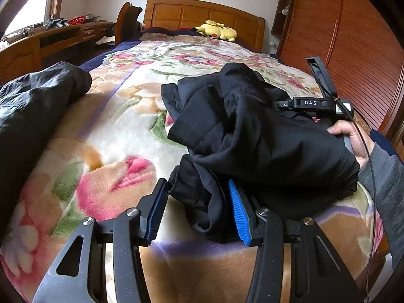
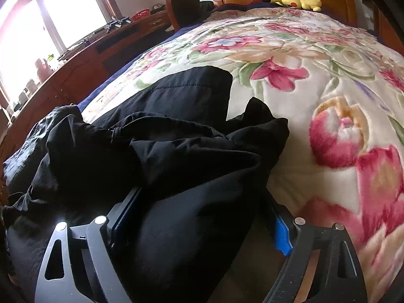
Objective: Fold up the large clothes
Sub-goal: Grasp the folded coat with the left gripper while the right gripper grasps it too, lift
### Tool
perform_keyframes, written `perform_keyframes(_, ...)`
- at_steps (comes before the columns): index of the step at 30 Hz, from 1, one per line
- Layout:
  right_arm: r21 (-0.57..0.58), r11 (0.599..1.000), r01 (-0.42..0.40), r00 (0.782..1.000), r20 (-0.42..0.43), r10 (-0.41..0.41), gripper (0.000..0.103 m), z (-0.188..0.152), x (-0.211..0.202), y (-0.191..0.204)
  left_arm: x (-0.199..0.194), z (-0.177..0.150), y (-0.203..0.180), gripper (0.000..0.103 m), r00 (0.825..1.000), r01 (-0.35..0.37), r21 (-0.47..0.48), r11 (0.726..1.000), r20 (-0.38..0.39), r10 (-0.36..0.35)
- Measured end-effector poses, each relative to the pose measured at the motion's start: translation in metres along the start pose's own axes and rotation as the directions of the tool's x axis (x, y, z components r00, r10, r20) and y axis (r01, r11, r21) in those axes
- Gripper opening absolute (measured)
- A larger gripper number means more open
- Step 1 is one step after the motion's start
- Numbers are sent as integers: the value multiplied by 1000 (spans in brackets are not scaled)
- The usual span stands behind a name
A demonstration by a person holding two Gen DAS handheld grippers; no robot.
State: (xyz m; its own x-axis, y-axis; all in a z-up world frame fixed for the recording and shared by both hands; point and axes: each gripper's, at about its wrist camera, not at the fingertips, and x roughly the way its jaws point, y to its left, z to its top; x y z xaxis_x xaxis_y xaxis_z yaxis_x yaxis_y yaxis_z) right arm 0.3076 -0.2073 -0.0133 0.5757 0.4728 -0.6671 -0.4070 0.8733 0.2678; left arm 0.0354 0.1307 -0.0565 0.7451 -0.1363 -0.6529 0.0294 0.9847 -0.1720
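A black padded jacket (image 1: 252,136) lies bunched on the floral blanket (image 1: 126,131) at the near end of the bed. My left gripper (image 1: 199,212) is open, its blue-padded fingers (image 1: 238,212) either side of a hanging fold of the jacket. In the left wrist view the right gripper's body (image 1: 313,103) and the hand holding it sit behind the jacket on the right. In the right wrist view the jacket (image 2: 176,156) fills the lower left. My right gripper (image 2: 199,217) is open wide with thick jacket fabric lying between and over its fingers.
A second dark garment (image 1: 32,106) lies at the bed's left edge. A yellow plush toy (image 1: 217,30) rests by the wooden headboard (image 1: 202,12). A wooden desk (image 1: 50,43) and chair stand on the left, a wooden wardrobe (image 1: 348,38) on the right.
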Motion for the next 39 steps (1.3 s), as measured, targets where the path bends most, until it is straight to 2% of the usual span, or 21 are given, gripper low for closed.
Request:
perform_keyframes(2,-12,1000,-9,1000,3,9,79,0,-1,2,0,0,0,47,1000,-1,3,1000,5,1)
perform_keyframes(4,-29,999,-14,1000,7,14,72,-1,-4,5,0,-1,-3,35,1000,26,20,999,5,-26)
perform_keyframes(6,-43,999,-14,1000,14,14,64,-4,-7,8,-1,-1,-7,22,1000,16,38,999,6,-16)
perform_keyframes(8,-59,998,-1,1000,24,2,52,-7,-13,12,-5,0,-12,15,1000,5,52,999,14,-6)
perform_keyframes(12,-118,991,64,995,82,-55,36,-13,-36,29,-22,8,-16,11,998,2,54,999,61,-6)
perform_keyframes(14,-129,989,74,992,114,-59,28,-14,-51,38,-33,13,-14,10,996,6,47,999,90,-10)
perform_keyframes(23,-208,972,106,973,224,-58,21,-9,-101,90,-85,38,13,9,977,-46,48,998,210,34)
perform_keyframes(30,-267,957,114,961,275,-38,21,10,-111,140,-121,61,56,9,957,-105,54,993,279,86)
perform_keyframes(39,-353,928,119,939,344,10,20,56,-104,224,-167,105,138,9,910,-220,25,975,365,196)
